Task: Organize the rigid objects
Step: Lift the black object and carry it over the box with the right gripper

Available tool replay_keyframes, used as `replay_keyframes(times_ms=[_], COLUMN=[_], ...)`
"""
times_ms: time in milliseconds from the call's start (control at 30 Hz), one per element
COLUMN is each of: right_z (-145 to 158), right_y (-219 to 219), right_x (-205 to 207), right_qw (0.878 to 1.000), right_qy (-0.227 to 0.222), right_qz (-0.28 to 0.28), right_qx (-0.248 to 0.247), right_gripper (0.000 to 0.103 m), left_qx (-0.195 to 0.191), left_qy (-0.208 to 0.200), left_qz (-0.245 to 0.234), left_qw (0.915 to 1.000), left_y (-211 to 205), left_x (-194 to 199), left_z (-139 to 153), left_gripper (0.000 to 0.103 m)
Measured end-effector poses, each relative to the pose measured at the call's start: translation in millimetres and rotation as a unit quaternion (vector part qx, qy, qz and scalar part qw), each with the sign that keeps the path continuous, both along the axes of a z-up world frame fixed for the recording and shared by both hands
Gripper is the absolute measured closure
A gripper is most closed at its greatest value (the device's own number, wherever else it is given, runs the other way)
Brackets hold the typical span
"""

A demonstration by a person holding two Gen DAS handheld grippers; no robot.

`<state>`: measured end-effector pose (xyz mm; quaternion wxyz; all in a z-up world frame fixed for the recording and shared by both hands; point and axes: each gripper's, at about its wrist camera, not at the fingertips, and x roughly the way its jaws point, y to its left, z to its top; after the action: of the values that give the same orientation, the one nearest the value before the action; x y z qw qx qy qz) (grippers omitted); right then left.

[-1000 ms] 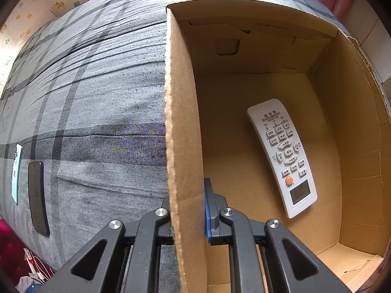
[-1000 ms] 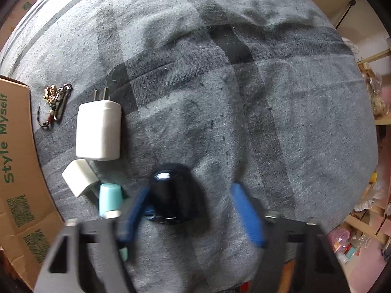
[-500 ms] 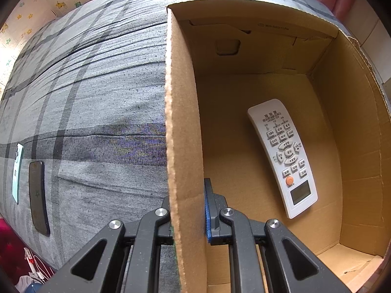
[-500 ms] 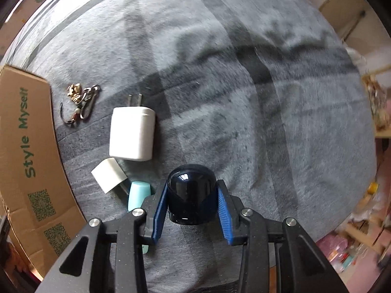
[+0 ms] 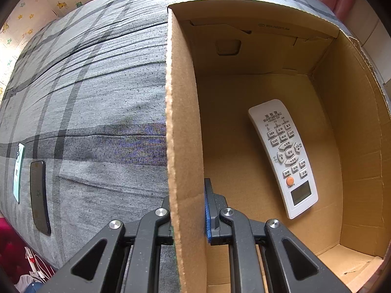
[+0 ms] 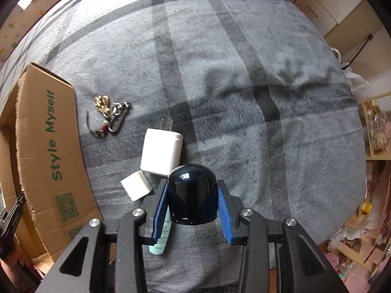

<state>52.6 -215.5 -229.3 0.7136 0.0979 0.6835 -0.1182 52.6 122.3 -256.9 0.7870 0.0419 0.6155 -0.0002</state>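
Observation:
My left gripper (image 5: pixel 189 210) is shut on the near wall of an open cardboard box (image 5: pixel 183 112), one finger inside and one outside. A white remote control (image 5: pixel 284 156) lies on the box floor. My right gripper (image 6: pixel 191 210) is shut on a glossy black domed object (image 6: pixel 191 193) and holds it above the grey plaid bedspread (image 6: pixel 244 85). Below it on the bed lie a white plug charger (image 6: pixel 161 153), a small white block (image 6: pixel 135 185), a mint tube (image 6: pixel 162 236) and a keychain (image 6: pixel 107 114). The box's outer side (image 6: pixel 46 151) shows at the left.
In the left wrist view a dark phone (image 5: pixel 39 193) and a mint-edged card (image 5: pixel 18 171) lie on the bed at far left. Shelves and clutter (image 6: pixel 374 146) stand beyond the bed's right edge.
My right gripper closed on the black domed object and lifted it off the bed, moving up and toward the box. The left gripper has not moved.

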Motion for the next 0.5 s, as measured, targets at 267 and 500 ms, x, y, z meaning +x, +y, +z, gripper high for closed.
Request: replay_keyframes(times_ms=[267,500], right_z=[28.1,27.7], right_y=[17.5,26.9], right_x=[11.6,17.5], right_qw=[1.000,0.998], right_qy=[-0.021,-0.040], right_qz=[0.021,0.039], right_qx=[0.000,0.002], right_gripper=[0.062,0.062], left_qx=[0.002,0.002], left_qy=[0.000,0.000], left_qz=[-0.001,-0.001], left_qw=[1.0000,1.0000], left_y=[-0.3,-0.2], left_x=[-0.2,-0.2], left_z=[-0.1,-0.2], left_gripper=[0.090,0.090])
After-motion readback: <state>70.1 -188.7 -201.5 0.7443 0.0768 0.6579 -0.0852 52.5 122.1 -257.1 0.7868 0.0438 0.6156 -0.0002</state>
